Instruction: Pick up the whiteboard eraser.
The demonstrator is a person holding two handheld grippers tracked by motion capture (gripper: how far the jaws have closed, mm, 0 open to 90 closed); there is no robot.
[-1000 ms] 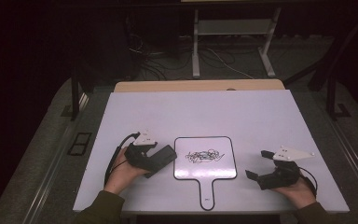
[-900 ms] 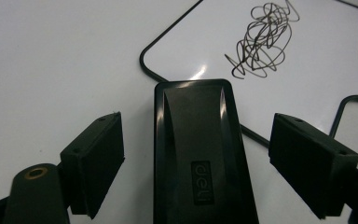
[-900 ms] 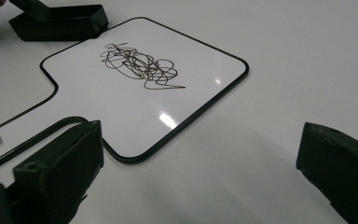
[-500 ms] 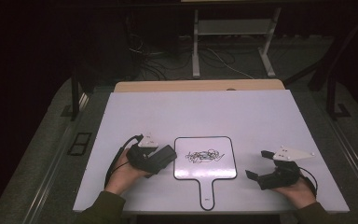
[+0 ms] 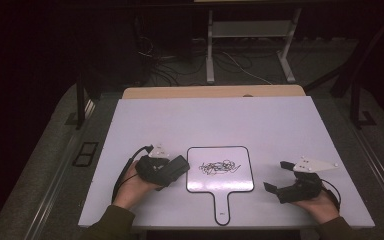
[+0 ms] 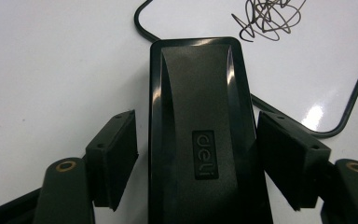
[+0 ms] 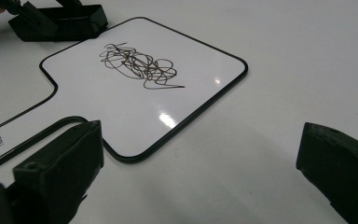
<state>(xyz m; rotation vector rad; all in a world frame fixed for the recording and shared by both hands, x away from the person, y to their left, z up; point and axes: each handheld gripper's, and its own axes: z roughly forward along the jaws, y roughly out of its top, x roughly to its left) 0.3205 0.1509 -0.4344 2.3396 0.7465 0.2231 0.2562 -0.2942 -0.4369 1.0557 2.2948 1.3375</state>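
- High view: the left gripper [image 5: 172,169] straddles a black whiteboard eraser [image 5: 176,166] near the table's [image 5: 280,125] front edge, touching the paddle whiteboard's [image 5: 220,182] left border; the eraser's long axis points at the scribble [image 5: 219,168].
- Left gripper view: the jaws have just been closing and flank the eraser [image 6: 200,126], gaps showing; squeeze evenly at mid-length.
- Right gripper view: the right gripper [image 7: 205,163] is spread and empty.

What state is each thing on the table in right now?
Eraser: flat on the table, between the left tongs, which have just been closing, small gaps at both pads.
Whiteboard paddle: flat, scribble unwiped.
Right tongs: open, empty, beside the paddle.
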